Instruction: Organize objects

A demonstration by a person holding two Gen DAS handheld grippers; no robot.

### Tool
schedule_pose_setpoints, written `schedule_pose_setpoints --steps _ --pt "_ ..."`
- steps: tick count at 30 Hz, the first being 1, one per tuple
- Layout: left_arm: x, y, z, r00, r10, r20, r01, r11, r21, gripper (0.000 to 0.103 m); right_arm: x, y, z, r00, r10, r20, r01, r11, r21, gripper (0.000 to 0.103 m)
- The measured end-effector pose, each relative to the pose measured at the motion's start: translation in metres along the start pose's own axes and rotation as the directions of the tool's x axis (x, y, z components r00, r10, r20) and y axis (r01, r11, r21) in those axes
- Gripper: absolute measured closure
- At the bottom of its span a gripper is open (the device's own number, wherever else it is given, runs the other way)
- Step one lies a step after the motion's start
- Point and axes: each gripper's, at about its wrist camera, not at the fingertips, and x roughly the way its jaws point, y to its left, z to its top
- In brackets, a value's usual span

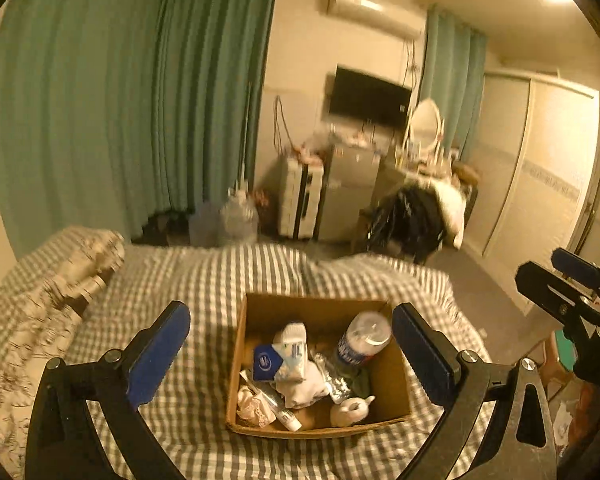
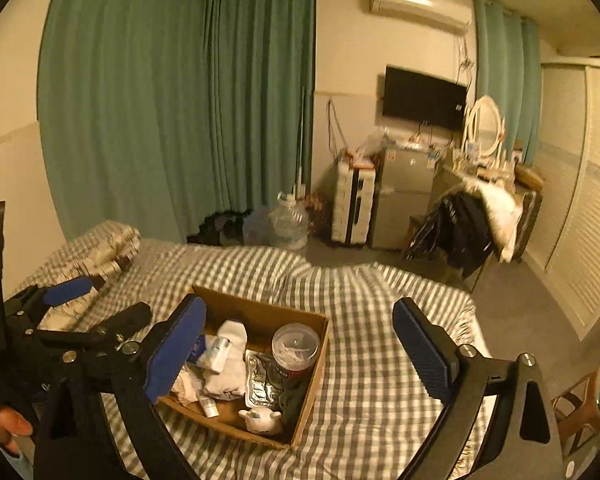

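Note:
An open cardboard box sits on the grey checked bed sheet. It holds white socks, a blue and white packet, a clear lidded jar, a foil pack, a white tube and a small white ceramic figure. My left gripper hangs open above the box with nothing between its blue pads. My right gripper is also open and holds nothing, over the same box and its jar. Each gripper shows in the other's view: right gripper, left gripper.
A folded patterned quilt lies at the bed's left end. Beyond the bed are a water jug, a suitcase and a chair draped with dark clothes. A wooden stool stands at the right. A person's hand shows at lower left.

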Motion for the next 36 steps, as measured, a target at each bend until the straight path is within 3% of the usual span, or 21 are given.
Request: schedule_pose_setpoints --steps 2,8,15,18,22,26,30,36 --pt "-0.026 0.0 0.005 0.999 0.006 0.042 -0.006 1.0 0.003 0.0 -0.027 0.003 0.005 0.999 -0.015 0.038 0.015 1.0 -0.007 0.0" --pt "-0.087 0.002 0.0 0.986 0.028 0.163 -0.028 1.0 -0.004 0.0 -0.079 0.01 0.003 0.994 -0.059 0.091 0.06 0.998 -0.01 0.0" --pt "-0.11 0.005 -0.034 0.968 0.067 0.243 -0.059 0.997 -0.042 0.0 -0.099 0.012 -0.036 0.983 -0.101 0.153 0.104 0.995 -0.012 0.0" --pt "-0.105 0.001 -0.052 0.967 0.085 0.238 -0.077 0.996 -0.04 0.0 -0.09 0.011 -0.055 0.982 -0.126 0.144 0.13 0.991 -0.018 0.0" --pt "-0.09 -0.003 -0.088 0.959 0.169 0.227 -0.163 0.986 -0.047 0.0 -0.075 0.011 -0.079 0.982 -0.12 0.148 0.124 0.992 -0.016 0.0" --pt "-0.064 -0.002 -0.117 0.97 0.173 0.169 -0.172 0.985 -0.022 0.0 -0.051 0.008 -0.116 0.977 -0.149 0.156 0.149 0.989 0.009 0.0" --pt "-0.051 -0.004 -0.125 0.971 0.191 0.141 -0.194 0.981 0.006 0.0 -0.026 0.005 -0.132 0.989 -0.12 0.092 0.119 0.993 0.011 0.0" --pt "-0.047 -0.004 -0.127 0.973 0.187 0.132 -0.19 0.982 0.007 0.0 -0.023 0.012 -0.136 0.991 -0.105 0.081 0.106 0.994 -0.009 0.0"
